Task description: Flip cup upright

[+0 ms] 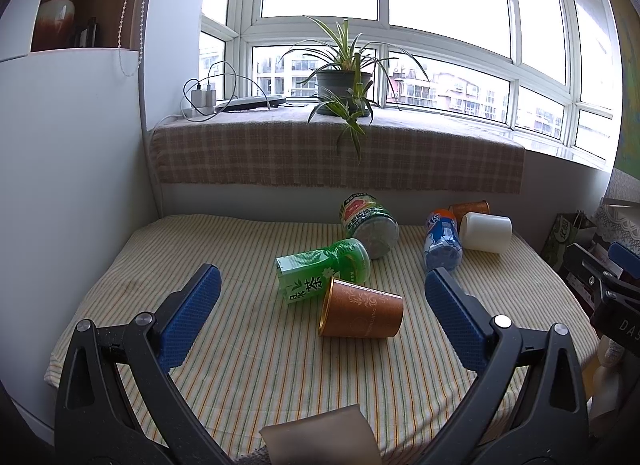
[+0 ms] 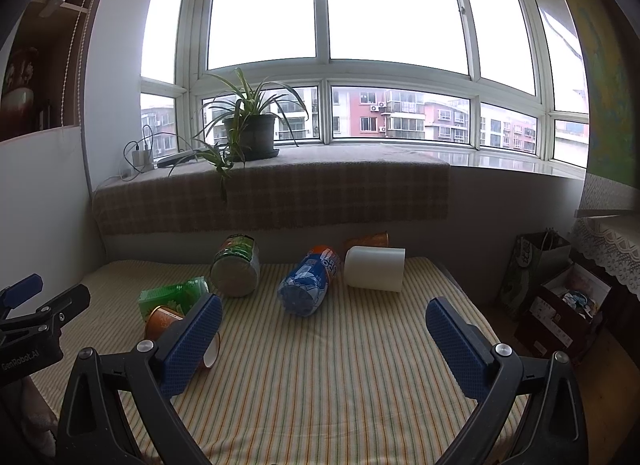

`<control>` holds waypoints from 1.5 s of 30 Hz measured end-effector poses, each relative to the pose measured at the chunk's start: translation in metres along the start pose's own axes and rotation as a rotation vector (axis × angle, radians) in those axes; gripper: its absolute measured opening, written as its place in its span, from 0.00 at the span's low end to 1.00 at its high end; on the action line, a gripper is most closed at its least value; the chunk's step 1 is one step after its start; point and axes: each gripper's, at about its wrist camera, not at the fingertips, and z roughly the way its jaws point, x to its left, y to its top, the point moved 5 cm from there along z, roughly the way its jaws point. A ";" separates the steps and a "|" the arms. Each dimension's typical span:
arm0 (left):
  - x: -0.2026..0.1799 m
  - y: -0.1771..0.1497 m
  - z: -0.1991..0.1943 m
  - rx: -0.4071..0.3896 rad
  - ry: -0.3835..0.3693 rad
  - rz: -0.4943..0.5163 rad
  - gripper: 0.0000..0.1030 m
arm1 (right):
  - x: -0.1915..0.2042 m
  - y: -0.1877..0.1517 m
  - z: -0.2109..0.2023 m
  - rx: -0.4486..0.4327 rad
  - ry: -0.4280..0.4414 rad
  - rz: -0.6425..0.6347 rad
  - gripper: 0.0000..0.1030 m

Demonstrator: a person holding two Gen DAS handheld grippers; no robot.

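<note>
A copper-brown paper cup (image 1: pixel 360 311) lies on its side on the striped cloth, mouth to the left. My left gripper (image 1: pixel 322 289) is open and empty, with the cup between and just beyond its blue fingers. In the right wrist view the same cup (image 2: pixel 162 319) is partly hidden behind the left finger (image 2: pixel 192 341) of my right gripper (image 2: pixel 324 319), which is open and empty. A white cup (image 1: pixel 485 232) (image 2: pixel 375 267) lies on its side at the back right. A second brown cup (image 1: pixel 470 208) (image 2: pixel 368 240) lies behind it.
A green tea bottle (image 1: pixel 320 269), a green-labelled jar (image 1: pixel 370 225) and a blue bottle (image 1: pixel 442 243) lie among the cups. The striped table (image 2: pixel 340 385) meets a wall and a sill with a potted plant (image 2: pixel 250 133). Bags and boxes (image 2: pixel 560 305) stand at the right.
</note>
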 end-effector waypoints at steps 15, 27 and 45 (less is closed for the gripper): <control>0.003 -0.008 -0.001 0.007 0.012 -0.006 1.00 | 0.011 -0.001 0.010 0.033 0.056 -0.034 1.00; 0.034 -0.026 0.000 0.060 0.056 -0.039 1.00 | 0.053 -0.005 0.055 0.154 0.263 -0.201 1.00; 0.079 -0.057 -0.005 0.172 0.110 -0.109 1.00 | 0.152 -0.036 0.120 0.392 0.582 -0.696 0.98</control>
